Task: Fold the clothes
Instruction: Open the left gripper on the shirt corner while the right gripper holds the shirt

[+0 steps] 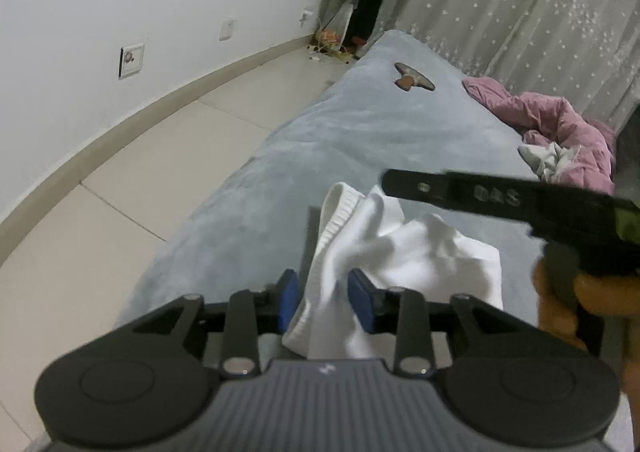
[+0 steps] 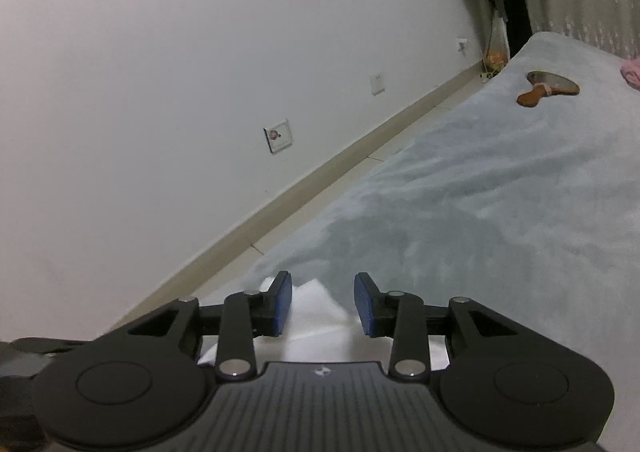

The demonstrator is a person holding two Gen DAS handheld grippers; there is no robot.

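From my left wrist camera the lower end of the white knitted garment with a ribbed cuff [image 1: 400, 248] drops behind the gripper housing, so I cannot see how much of it hangs below. The left gripper [image 1: 323, 302] has its blue pads set moderately apart with the cloth running between them; the pads do not appear to press it, though motion blur makes contact hard to judge. At 3 o'clock the right gripper [image 1: 500, 197] crosses the view side-on, blurred, its fingertips hidden from this angle, with the person's hand [image 1: 568, 304] on its grip, cut by the frame edge. From the right wrist camera that gripper [image 2: 322, 304] stands moderately open too, a white peak of the garment [image 2: 316, 316] between the pads, the rest hidden under the body. The garment lies on a pale grey-blue plush bed cover [image 1: 320, 139]. At 1 o'clock lies a small brown and grey object [image 1: 414, 80] that I cannot identify, and at 2 o'clock a crumpled pink quilted jacket [image 1: 560, 123]. Beyond are beige floor tiles [image 1: 160, 155], a white wall with sockets [image 1: 132, 59], and a star-patterned curtain [image 1: 520, 3].
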